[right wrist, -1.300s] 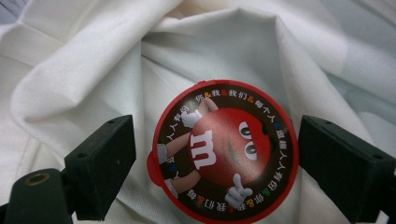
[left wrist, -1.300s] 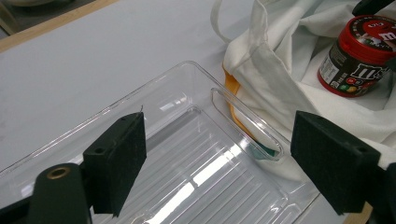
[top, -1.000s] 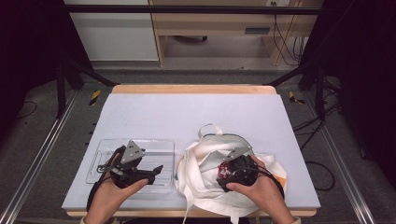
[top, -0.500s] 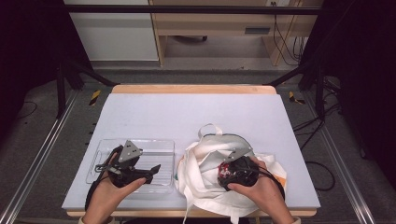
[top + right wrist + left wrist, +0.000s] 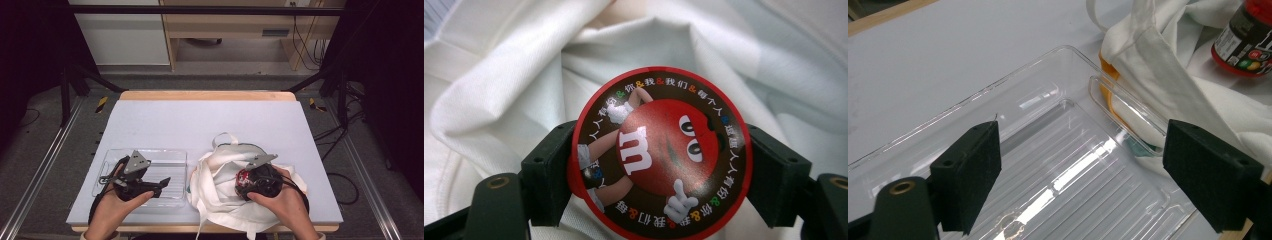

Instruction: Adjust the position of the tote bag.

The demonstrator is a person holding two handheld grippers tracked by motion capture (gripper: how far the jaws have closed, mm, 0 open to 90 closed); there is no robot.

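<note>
Starting at the left, our left gripper hangs over the clear ribbed plastic tray with its jaws wide apart and nothing between them; in the left gripper view the tray floor sits right under the two black pads, so that side is basically parked and waiting. Just past the tray's right-hand edge is the crumpled white cloth tote bag, touching or slightly overlapping the tray rim as far as we can tell. Over the bag, our right gripper is clamped on the small red candy jar with the round cartoon-printed lid; the right gripper view looks straight onto the lid, with a pad pressed to each side of it. The jar looks lifted a bit above the bag folds, though we can't swear it's clear of the cloth. So the thing that matters, we reckon: the tray lies off to the jar's left, across the bag's edge, and the right hand is the one holding it, so any drop into the tray means a sideways carry toward the idle left gripper.
</note>
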